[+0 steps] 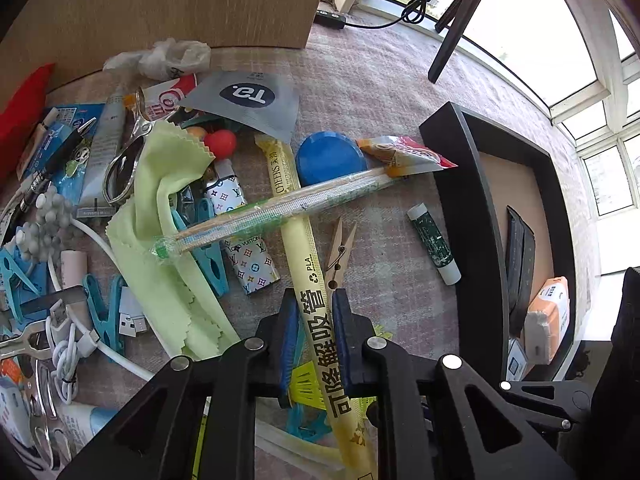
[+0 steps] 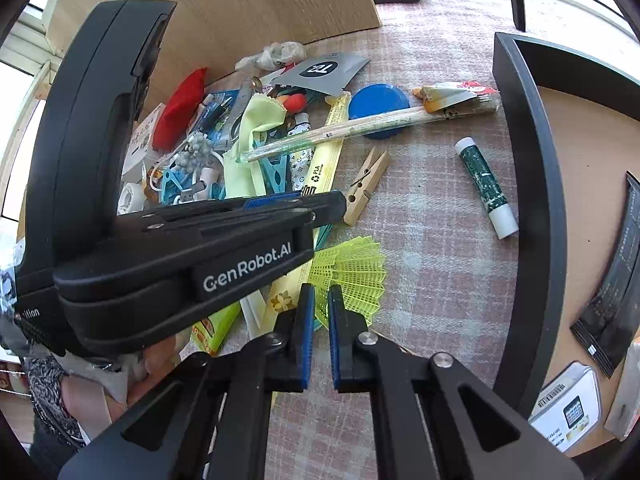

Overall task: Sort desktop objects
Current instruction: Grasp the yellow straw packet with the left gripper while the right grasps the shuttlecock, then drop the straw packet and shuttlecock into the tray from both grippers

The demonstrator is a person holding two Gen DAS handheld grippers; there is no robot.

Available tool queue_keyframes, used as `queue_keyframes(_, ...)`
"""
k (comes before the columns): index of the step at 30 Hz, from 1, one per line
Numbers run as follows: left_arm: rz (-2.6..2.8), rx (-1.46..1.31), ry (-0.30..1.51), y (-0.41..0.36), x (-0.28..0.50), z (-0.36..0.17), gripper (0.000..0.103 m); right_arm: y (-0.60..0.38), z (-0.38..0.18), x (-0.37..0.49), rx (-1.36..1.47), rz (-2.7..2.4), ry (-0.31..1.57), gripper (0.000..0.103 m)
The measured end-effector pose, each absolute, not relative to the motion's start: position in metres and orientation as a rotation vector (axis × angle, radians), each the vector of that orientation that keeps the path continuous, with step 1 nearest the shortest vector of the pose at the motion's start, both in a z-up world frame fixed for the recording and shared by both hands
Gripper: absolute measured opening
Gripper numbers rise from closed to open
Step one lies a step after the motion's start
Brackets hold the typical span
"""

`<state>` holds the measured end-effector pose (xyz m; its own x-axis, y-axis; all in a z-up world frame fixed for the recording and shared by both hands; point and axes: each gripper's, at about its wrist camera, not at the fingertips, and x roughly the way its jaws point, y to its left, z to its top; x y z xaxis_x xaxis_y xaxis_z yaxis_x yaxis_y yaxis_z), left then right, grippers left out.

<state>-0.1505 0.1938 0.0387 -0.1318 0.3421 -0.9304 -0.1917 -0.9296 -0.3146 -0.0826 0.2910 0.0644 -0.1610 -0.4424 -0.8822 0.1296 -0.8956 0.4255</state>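
Observation:
A long yellow straw packet (image 1: 304, 248) with printed characters lies on the checked cloth, and one end runs under a wrapped pair of chopsticks (image 1: 280, 204). My left gripper (image 1: 318, 308) is shut on this packet near its lower half, a blue pad pressing on each side. The right wrist view shows the same gripper (image 2: 338, 206) from the side, low over the packet (image 2: 328, 160). A yellow mesh shuttlecock (image 2: 356, 268) lies just right of it. My right gripper (image 2: 321, 300) is shut on the near edge of the shuttlecock's skirt.
A black-rimmed tray (image 2: 532, 160) at the right holds dark packets and small boxes. A green glue stick (image 2: 484, 184) and a wooden clothespin (image 2: 368, 184) lie between pile and tray. A blue round lid (image 1: 330, 156), light green cloth (image 1: 160, 240), clips and cables crowd the left.

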Motion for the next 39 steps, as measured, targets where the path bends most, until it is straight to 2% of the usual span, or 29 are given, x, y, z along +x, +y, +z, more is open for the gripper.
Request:
queue_keyframes(14, 2.097, -1.683, -0.252, 0.164, -0.121, 0.077, 0.012, 0.317, 0.100, -0.068, 1.649, -2.210, -0.387, 0.002)
queue_keyframes(29, 2.045, -1.557, -0.216, 0.203, -0.087, 0.119, 0.011, 0.398, 0.159, -0.046, 1.500, -2.396, -0.538, 0.002)
queue_keyframes(39, 2.061, -1.501, -0.187, 0.226, -0.084, 0.142, 0.011, 0.478, 0.172, -0.028, 1.493, -2.548, -0.654, 0.002)
